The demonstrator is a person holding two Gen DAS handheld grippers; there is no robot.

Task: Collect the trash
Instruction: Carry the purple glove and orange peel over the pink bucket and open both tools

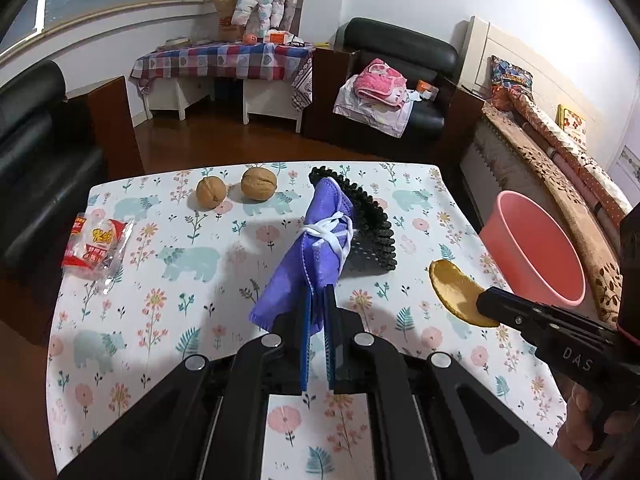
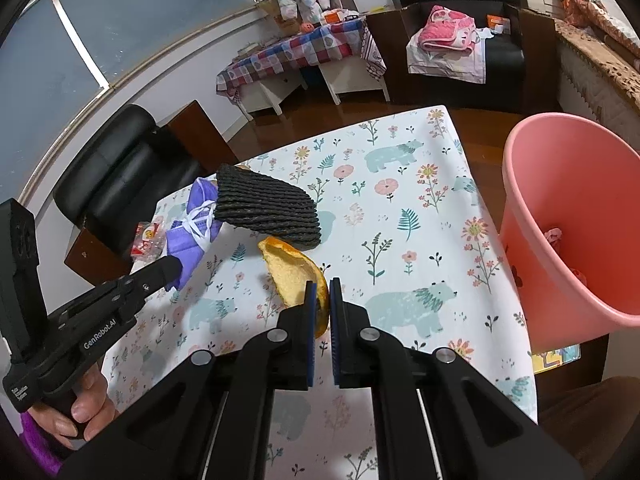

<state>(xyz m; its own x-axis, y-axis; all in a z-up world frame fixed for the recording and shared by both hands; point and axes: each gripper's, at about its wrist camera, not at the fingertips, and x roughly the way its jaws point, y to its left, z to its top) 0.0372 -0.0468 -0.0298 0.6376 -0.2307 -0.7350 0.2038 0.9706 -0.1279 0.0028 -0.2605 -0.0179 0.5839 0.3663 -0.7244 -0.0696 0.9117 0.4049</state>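
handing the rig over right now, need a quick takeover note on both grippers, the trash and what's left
Left gripper: shut on the purple face mask, lifted off the table.
Right gripper: shut on the orange peel.
Pink bin: beside the table's right edge, a few scraps already inside.
Still lying on the table: black foam net, snack wrapper near the left edge, two walnuts at the far side.
Done: both pieces gripped.
Left: drop mask and peel into the bin, then fetch the net and wrapper; whether the walnuts count as trash I cannot tell.

Bright indoor light, soft shadows on the tablecloth point(image 1: 224, 320), sharp focus, strong fisheye bending at edges.
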